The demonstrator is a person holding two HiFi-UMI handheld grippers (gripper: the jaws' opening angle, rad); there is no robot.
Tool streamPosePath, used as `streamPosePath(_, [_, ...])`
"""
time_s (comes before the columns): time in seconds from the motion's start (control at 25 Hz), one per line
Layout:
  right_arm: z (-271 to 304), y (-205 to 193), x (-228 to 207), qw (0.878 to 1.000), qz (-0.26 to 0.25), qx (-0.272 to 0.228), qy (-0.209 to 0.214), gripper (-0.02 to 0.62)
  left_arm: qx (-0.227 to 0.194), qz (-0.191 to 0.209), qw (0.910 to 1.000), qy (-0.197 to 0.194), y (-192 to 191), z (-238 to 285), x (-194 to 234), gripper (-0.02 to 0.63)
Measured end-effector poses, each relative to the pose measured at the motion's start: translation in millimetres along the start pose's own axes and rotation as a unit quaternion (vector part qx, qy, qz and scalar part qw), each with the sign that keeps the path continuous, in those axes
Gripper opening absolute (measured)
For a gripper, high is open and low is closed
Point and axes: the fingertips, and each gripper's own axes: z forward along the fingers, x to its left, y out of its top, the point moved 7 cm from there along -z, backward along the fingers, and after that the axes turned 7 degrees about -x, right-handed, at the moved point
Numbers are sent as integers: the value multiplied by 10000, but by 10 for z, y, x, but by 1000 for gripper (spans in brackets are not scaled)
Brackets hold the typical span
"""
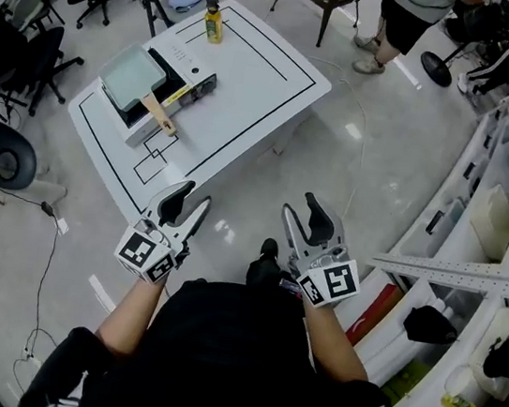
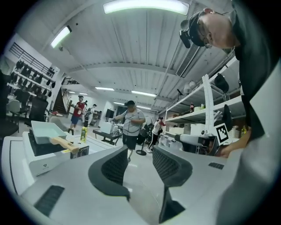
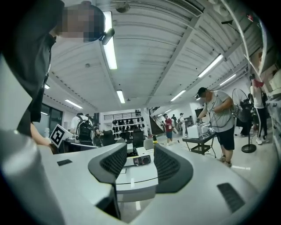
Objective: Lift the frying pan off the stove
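Your left gripper [image 1: 191, 197] and right gripper [image 1: 300, 205] hover at your waist, jaws spread and empty, well short of the table [image 1: 253, 84]. Near its left edge the square pale-green frying pan [image 1: 133, 75] sits on the stove [image 1: 184, 91], hiding most of its top, with the wooden handle [image 1: 159, 114] angled toward you. A yellow bottle [image 1: 212, 23] stands at the far corner.

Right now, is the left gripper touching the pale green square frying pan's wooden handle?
Apart. The head view shows the left gripper over the floor, short of the white table where the wooden handle lies; its jaws stand open, empty.
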Motion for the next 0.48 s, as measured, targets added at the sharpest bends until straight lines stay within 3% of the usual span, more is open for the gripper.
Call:
streamPosePath(0.24, [288, 111, -725, 9971, 210, 123, 717, 186, -96, 43, 9983, 577, 92, 524, -127, 176])
streamPosePath(0.48, [677, 102, -1073, 9882, 437, 65, 1468, 187, -341, -11, 9897, 1394, 155, 621, -48, 177])
